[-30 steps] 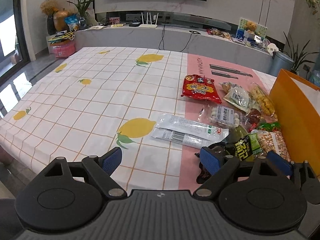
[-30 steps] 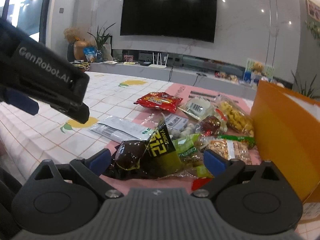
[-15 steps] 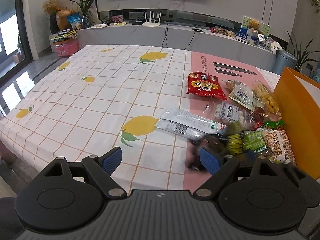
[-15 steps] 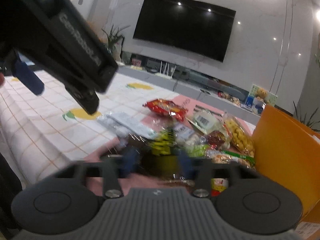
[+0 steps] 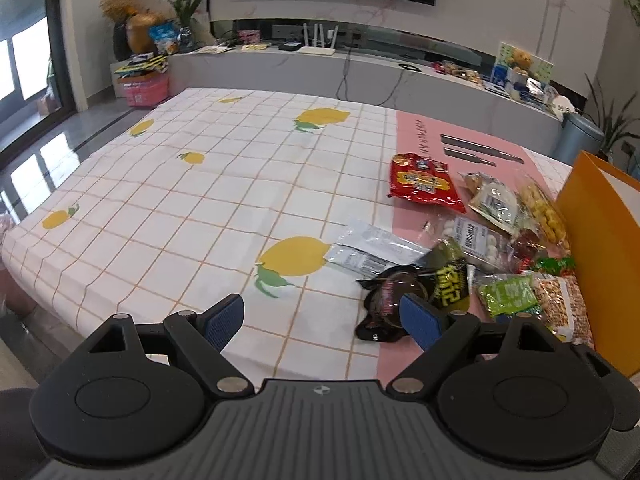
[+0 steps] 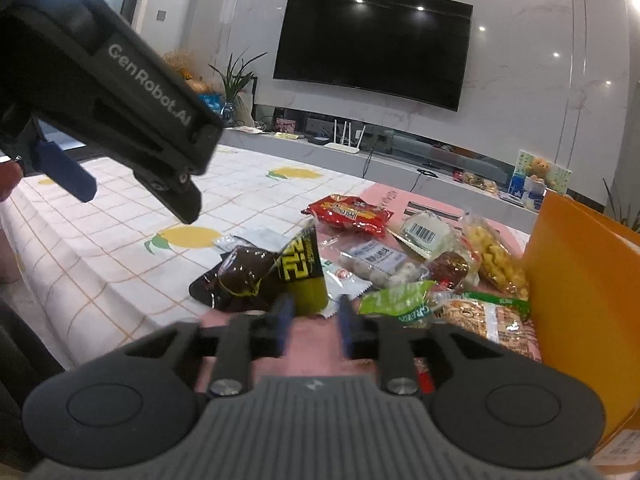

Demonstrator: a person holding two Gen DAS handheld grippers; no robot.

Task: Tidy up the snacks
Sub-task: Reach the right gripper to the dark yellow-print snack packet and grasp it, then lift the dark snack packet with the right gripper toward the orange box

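Two grippers hang over a table (image 5: pixel 168 216) spread with a lemon-print checked cloth, its right strip pink. The snacks lie heaped on that pink strip, against an orange box (image 5: pixel 604 264) standing at their 3 o'clock.

In the right wrist view the right gripper (image 6: pixel 314 322) has its blue fingers (image 6: pixel 285 316) a narrow gap apart; the jaws have just been opening. They are blurred. The black-and-yellow packet (image 6: pixel 302 276) sits just ahead at 12 o'clock of that gap, its lower corner at the fingertips; no pad visibly presses on it. A dark brown packet (image 6: pixel 240 276) lies touching it at its 9 o'clock. At 1 o'clock of the gripper lies a green packet (image 6: pixel 400 304), and beyond that a peanut bag (image 6: pixel 484 320) just beside the box wall. Farther off, toward 12 o'clock, lie a red packet (image 6: pixel 346 216) and a bag of yellow puffs (image 6: pixel 492 260).

From the left wrist view the left gripper (image 5: pixel 322 316) stands with its fingers spread wide, nothing between them but bare cloth. The dark brown packet (image 5: pixel 386 300) lies at 3 o'clock of that gap, partly hidden behind the right-hand blue finger (image 5: pixel 420 316); whether it touches the pad cannot be told. A silver-white packet (image 5: pixel 372 246) lies at 1 o'clock, near a printed lemon.
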